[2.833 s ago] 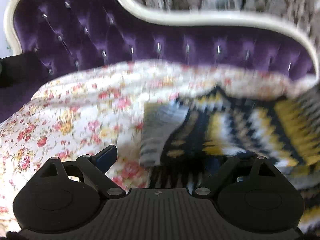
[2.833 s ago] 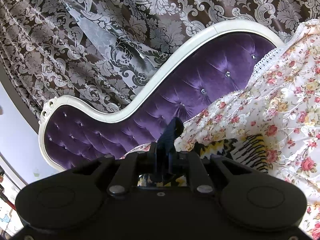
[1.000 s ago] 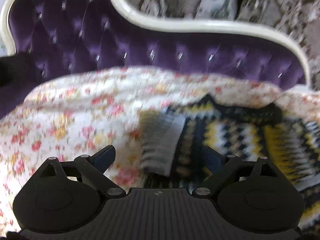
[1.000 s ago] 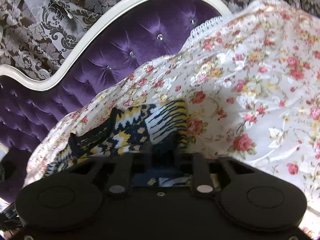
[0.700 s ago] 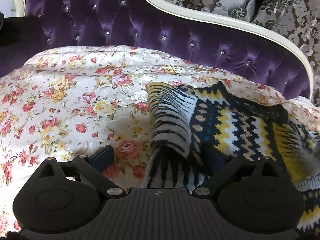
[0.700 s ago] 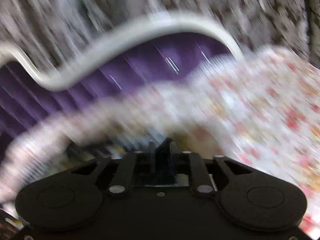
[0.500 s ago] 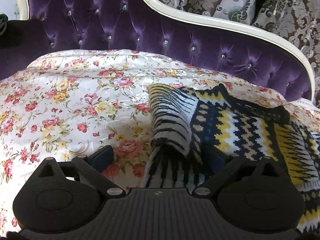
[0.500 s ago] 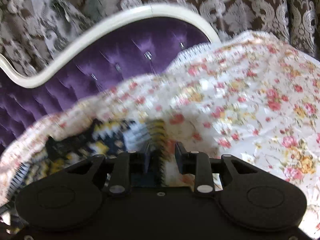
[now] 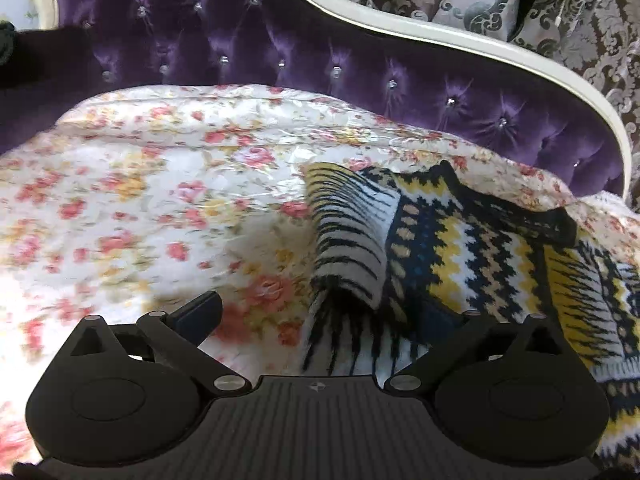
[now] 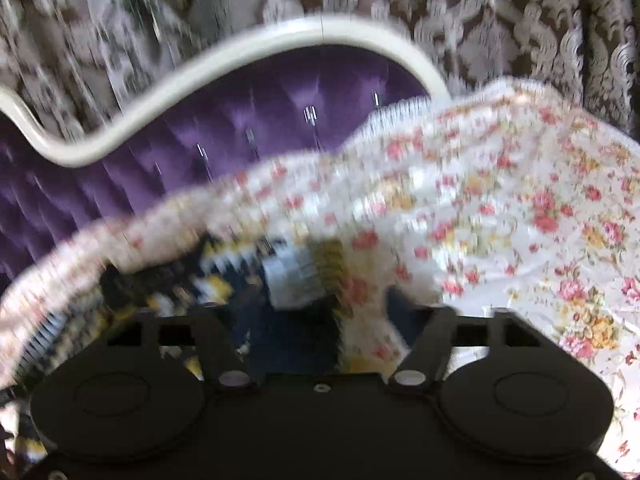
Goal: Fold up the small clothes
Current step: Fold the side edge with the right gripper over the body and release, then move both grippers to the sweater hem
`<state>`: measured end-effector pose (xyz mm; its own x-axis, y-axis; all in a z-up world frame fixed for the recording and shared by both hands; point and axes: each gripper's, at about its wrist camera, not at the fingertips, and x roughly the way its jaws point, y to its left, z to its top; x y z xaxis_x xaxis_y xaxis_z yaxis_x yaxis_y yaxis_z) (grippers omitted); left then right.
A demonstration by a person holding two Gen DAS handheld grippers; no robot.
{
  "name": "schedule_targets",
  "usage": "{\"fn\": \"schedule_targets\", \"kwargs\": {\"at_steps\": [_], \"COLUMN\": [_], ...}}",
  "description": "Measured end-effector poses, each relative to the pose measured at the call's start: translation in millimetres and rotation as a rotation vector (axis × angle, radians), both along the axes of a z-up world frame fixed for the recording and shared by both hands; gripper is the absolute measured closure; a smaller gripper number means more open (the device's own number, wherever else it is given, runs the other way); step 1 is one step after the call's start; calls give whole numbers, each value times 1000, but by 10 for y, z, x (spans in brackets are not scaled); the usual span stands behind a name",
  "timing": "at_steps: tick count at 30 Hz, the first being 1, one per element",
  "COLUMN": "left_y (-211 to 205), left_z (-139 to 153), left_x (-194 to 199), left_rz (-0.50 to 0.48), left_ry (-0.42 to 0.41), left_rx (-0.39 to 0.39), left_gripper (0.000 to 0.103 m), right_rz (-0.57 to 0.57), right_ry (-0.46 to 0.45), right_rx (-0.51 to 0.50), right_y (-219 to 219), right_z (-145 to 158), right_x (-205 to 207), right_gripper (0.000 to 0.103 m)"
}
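Lying on the floral bedspread (image 9: 152, 208) near the purple tufted headboard (image 9: 248, 52), the knitted sweater (image 9: 472, 248) is seen in both wrist views; yellow, white, dark-blue and black zigzag pattern. One striped sleeve (image 9: 352, 240) is folded over onto the body of the garment at its left side, as seen from the left wrist; the sleeve's cuff end sits just ahead of the gripper base.

Left gripper (image 9: 324, 312) is held spread wide above the sweater's near edge: left finger (image 9: 200, 312) over bare bedspread, right finger over the knit. Nothing is pinched between them.

Right gripper (image 10: 320, 308) is seen through motion blur. Its jaws have just been opening; they now stand apart with the sweater's (image 10: 280, 276) striped edge between them, pads not pressed on it. Fabric is released and rests on the bedspread (image 10: 520, 208).

Headboard's cream frame (image 10: 240, 60) curves behind the bed, with grey damask curtains (image 10: 500, 24) beyond it. Bedspread is bunched up high toward the headboard end in the right wrist view.
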<state>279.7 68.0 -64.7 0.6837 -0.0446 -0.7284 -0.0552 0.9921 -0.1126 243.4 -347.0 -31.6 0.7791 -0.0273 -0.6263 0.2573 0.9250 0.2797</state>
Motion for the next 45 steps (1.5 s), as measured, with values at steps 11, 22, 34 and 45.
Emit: {"fn": "schedule_targets", "kwargs": {"at_steps": [11, 22, 34, 45], "left_y": [-184, -97, -42, -238], "left_z": [626, 577, 358, 219], "left_x": [-1419, -2319, -2731, -2765], "left_rz": [-129, -219, -220, -288], "left_ry": [-156, -56, 29, 48], "left_rx": [342, 138, 13, 61], "left_gripper": [1, 2, 2, 1], "right_rz": [155, 225, 186, 229], "right_ry": [-117, 3, 109, 227], "right_rx": [38, 93, 18, -149], "right_y": [446, 840, 1018, 1340], "right_z": [221, 153, 50, -60], "right_x": [-503, -1604, -2526, -2597], "right_gripper": [3, 1, 1, 0]}}
